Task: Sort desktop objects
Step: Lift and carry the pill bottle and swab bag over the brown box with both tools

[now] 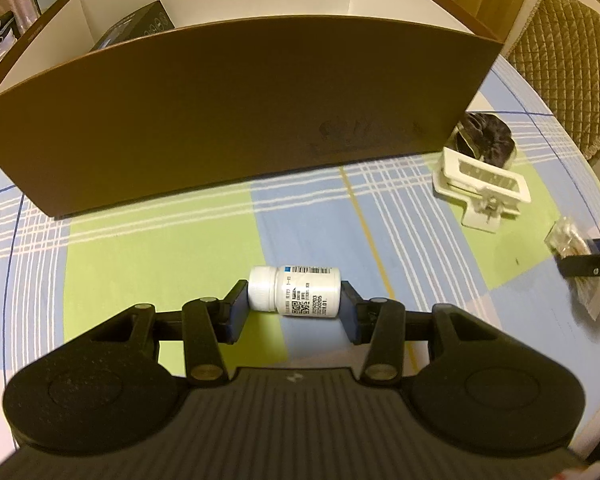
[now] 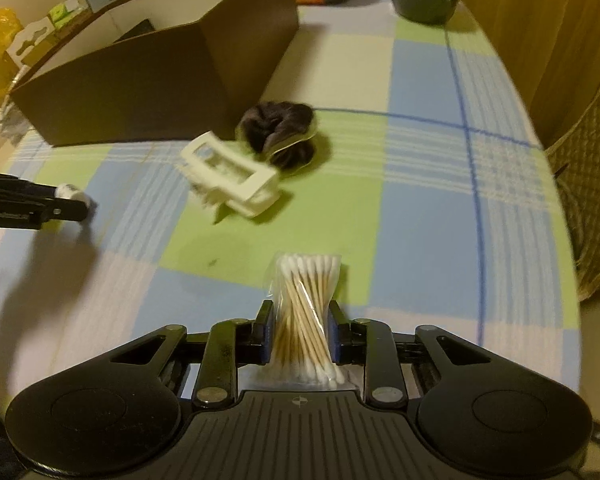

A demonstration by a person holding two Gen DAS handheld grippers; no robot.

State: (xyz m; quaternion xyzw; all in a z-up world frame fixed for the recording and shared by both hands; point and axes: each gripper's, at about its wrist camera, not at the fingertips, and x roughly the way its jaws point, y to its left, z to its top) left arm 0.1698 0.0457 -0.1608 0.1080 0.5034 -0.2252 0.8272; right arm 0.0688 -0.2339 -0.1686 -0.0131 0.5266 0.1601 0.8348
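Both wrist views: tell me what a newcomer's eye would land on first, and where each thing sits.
The left gripper is shut on a white pill bottle lying sideways between its pads, and the right gripper is shut on a clear bag of cotton swabs. Behind them a big brown cardboard box stands open on the checked tablecloth. By its corner lie a white hair claw and a dark scrunchie.

The box (image 1: 236, 96) sits far back on the table (image 1: 140, 248). The bottle (image 1: 294, 291) lies near. The clip (image 1: 482, 186) and hair tie (image 1: 486, 136) lie right of the box.
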